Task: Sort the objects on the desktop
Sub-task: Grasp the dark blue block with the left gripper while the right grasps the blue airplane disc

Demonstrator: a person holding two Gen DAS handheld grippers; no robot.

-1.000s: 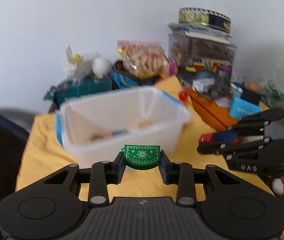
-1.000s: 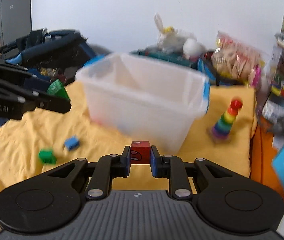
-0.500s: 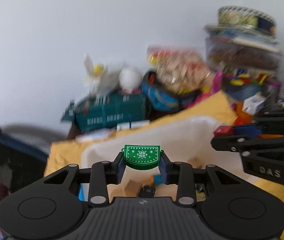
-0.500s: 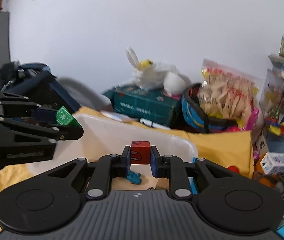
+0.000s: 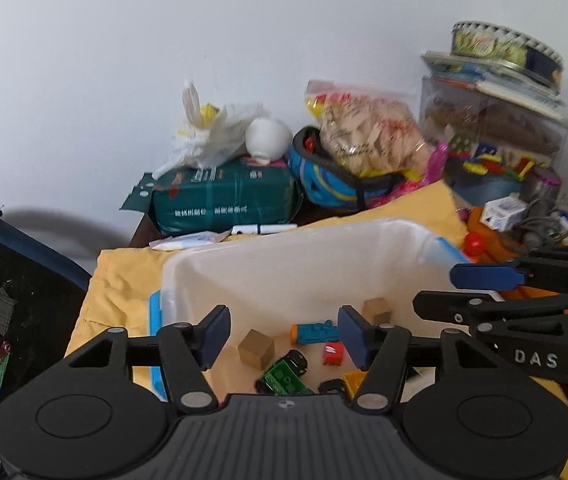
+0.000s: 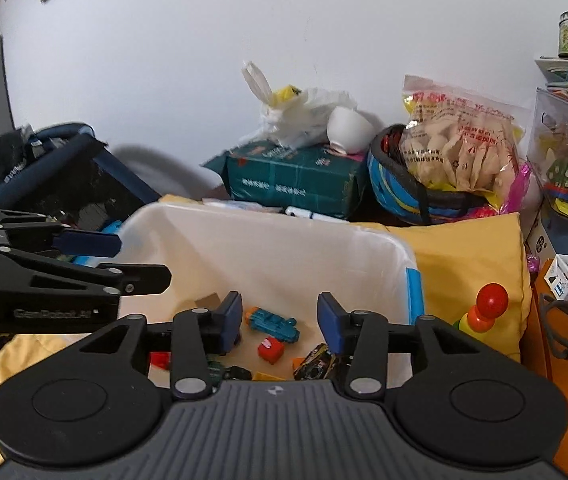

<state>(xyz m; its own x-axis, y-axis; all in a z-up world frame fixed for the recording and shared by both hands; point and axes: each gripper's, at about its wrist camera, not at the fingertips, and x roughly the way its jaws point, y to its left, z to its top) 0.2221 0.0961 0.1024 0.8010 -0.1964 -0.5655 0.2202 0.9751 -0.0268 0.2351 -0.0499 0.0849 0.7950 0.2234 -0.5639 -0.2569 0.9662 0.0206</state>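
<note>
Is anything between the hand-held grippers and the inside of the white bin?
Nothing visible. Both the left hand-held gripper and right hand-held gripper hang over the open bin, jaws opening and empty, toys lying on its floor below.

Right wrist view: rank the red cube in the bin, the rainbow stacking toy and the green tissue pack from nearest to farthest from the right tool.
1. Red cube, in the bin just below the right tool.
2. Rainbow stacking toy, right of the bin.
3. Green tissue pack, behind the bin by the wall.
</note>
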